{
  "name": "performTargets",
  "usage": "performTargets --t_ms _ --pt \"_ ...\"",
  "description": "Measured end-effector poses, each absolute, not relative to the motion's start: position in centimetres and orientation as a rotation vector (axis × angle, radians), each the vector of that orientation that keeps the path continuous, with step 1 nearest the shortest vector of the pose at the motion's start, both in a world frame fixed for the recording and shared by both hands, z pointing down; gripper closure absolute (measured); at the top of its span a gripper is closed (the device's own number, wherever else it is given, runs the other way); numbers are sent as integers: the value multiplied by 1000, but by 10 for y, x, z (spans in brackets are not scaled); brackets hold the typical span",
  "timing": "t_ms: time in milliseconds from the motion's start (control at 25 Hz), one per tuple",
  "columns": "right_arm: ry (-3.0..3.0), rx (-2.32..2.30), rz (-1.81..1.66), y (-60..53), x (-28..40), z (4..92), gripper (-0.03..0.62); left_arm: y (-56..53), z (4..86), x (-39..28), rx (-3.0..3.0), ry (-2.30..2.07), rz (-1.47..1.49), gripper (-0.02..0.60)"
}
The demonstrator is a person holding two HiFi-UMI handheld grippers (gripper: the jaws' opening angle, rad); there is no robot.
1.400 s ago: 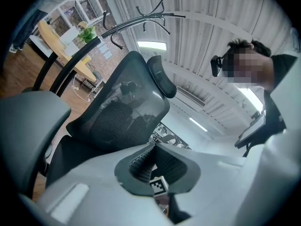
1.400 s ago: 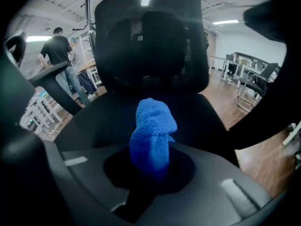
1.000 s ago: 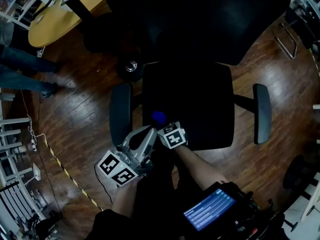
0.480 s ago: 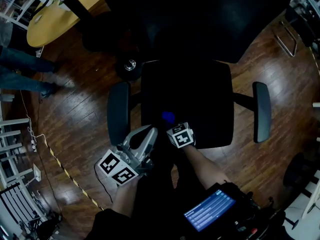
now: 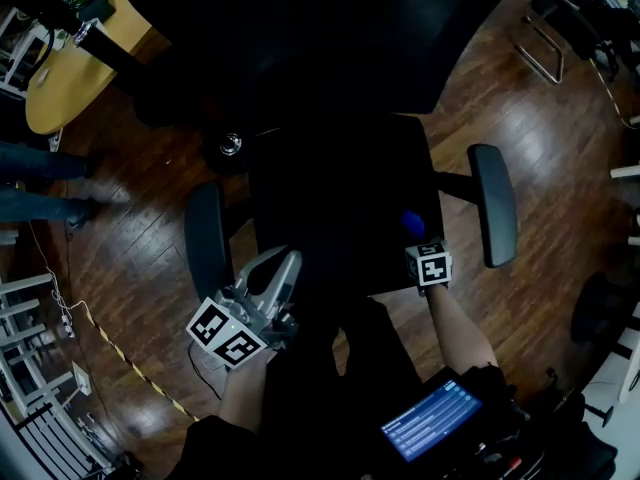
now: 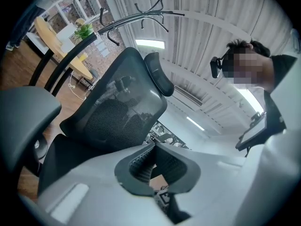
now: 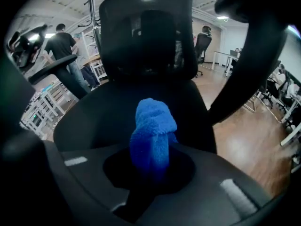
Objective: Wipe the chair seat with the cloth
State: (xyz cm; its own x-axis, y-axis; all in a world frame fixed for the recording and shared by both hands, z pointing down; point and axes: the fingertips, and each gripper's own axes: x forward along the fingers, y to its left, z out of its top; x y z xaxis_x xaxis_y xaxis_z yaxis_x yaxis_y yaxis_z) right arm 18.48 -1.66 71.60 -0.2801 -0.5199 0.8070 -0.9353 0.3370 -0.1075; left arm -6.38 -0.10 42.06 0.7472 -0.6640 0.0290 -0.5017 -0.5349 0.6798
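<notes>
Cloth [image 7: 153, 126] bunched, pinched tight in right gripper [image 7: 149, 175], at seat [image 5: 340, 198] front-right corner. Left gripper [image 6: 153, 168] jaws together, empty, off by left armrest [image 5: 205, 243]. Advice: press cloth flat, overlap strokes, work toward backrest [image 7: 148, 36], cover edges.

Well beyond the fingers [image 5: 290, 273] of the left gripper [image 5: 280, 260], off to their left, we find a round yellow table [image 5: 55, 83] on the dark wooden floor [image 5: 140, 218]; nearer, also leftward, a person's jeans-clad legs [image 5: 40, 183]. Behind those fingers, towards us, striped yellow-black tape [image 5: 130, 353] crosses the boards. Far past the fingers [image 7: 94, 182] of the right gripper [image 7: 150, 161], up and left, a person in a dark shirt [image 7: 60, 44] stands near white shelving [image 7: 96, 69] — a coat stand [image 7: 91, 4] rises just beside.
</notes>
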Motion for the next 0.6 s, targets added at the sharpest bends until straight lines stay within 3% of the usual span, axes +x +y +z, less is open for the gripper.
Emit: performTargets --t_ms 160,600 --pt "-1910 1364 830 -20 215 709 557 0 419 -52 2262 -841 -295 577" --pt "-1914 1409 750 -32 209 698 557 1 420 -56 2250 -856 -308 577"
